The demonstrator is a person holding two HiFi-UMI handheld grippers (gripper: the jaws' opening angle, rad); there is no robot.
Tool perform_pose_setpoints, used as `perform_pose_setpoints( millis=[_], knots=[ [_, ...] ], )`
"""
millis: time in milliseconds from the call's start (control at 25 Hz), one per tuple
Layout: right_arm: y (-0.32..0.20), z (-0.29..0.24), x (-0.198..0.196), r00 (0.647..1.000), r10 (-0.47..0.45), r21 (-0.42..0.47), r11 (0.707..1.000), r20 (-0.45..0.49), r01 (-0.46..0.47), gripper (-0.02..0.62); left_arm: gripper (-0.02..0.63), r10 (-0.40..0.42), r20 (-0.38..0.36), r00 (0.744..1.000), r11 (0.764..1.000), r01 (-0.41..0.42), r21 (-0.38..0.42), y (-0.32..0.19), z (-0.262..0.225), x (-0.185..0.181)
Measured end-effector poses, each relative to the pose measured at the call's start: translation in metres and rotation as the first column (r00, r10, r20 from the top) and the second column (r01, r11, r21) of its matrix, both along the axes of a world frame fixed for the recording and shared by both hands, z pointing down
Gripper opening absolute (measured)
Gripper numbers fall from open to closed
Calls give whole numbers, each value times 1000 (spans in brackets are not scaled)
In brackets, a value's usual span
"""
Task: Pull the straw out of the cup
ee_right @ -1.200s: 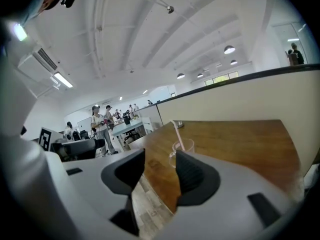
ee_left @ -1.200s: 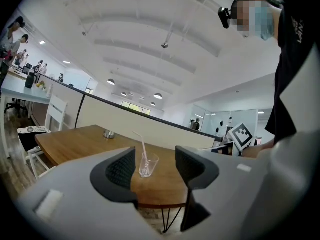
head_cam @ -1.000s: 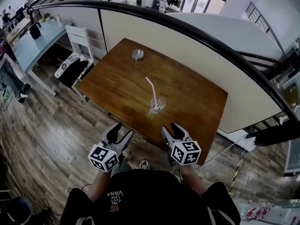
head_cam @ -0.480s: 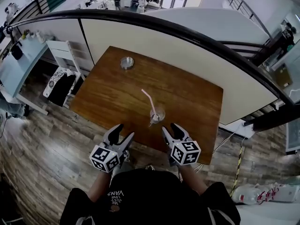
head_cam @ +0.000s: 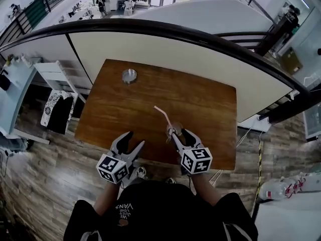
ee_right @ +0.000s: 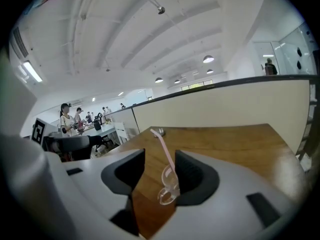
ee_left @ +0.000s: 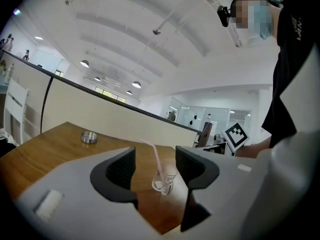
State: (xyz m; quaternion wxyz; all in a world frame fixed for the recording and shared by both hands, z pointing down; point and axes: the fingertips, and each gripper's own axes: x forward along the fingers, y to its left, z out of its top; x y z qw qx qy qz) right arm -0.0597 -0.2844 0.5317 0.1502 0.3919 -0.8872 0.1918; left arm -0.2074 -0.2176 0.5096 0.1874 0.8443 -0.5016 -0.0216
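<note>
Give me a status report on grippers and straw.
Both open: left gripper at table edge, right gripper at cup. Pink straw in cup, ungripped. Only metal dish, far off.

You have a small clear cup standing upright on the wooden table, close to its near edge and a little right of the middle. Its glass is see-through, so the wood shows through its wall. A thin pale pink straw sits in it, foot down in the cup. The straw leans up and away toward the far left, and its top section bends over further to the left, well clear of the rim.
</note>
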Motion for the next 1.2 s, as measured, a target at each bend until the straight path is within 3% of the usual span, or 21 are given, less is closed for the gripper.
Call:
perform_pose_setpoints(
  millis=[280, 560, 1120, 1200],
  knots=[
    [-19, 8, -22, 997, 50, 27, 998, -60, -48, 181, 235, 107, 6, 994, 994, -107, -11, -17, 2, -12],
    [-38, 29, -32, 980, 88, 43, 996, -179, -82, 181, 235, 194, 4, 981, 981, -194, -28, -28, 11, -20],
    [-64, 61, -48, 933, 74, 63, 996, -353, -55, 178, 235, 243, -15, 970, 968, -243, -64, -41, 32, -30],
    [-67, 65, -48, 927, 73, 71, 996, -368, -50, 149, 235, 247, -16, 969, 967, -247, -65, -42, 33, -30]
  ],
)
